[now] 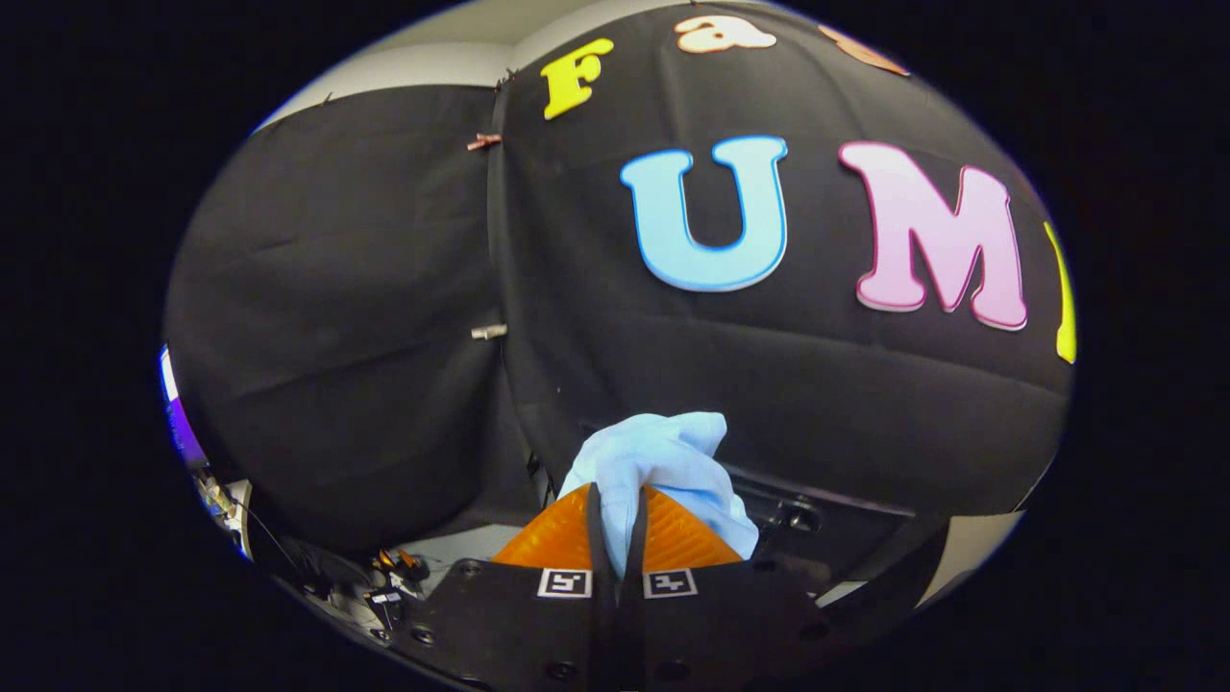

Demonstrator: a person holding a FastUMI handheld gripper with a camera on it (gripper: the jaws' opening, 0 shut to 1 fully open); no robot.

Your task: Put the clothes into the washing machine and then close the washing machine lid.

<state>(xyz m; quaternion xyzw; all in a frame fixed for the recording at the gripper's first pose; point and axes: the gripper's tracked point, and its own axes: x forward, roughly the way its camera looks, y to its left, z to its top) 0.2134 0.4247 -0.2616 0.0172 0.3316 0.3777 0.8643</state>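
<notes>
- We hold the gripper (616, 495) raised toward the booth's black cloth wall (769, 384), its 2 fingers (557, 538) pressed almost together with only a thin dark slit between them.
- A bunched pale blue cloth (663, 461) is clamped between those fingers; it wells up just ahead of the tips and spills down over the right finger's outer side, hanging clear of everything around it.
- Beyond the cloth, low against the wall, we see a dark edge with a small round fitting (802, 519); we cannot tell what it belongs to.
- To the left, 2 cloth panels meet at a vertical seam (495, 288) pinned by 2 small clips, 1 high and 1 (488, 332) lower down.
- Down to the left of the fingers, a clutter of cables and small hardware (384, 586) sits along a pale surface (461, 548), well apart from the cloth.
- Open room lies ahead of the fingers and above them, up to the wall.
</notes>
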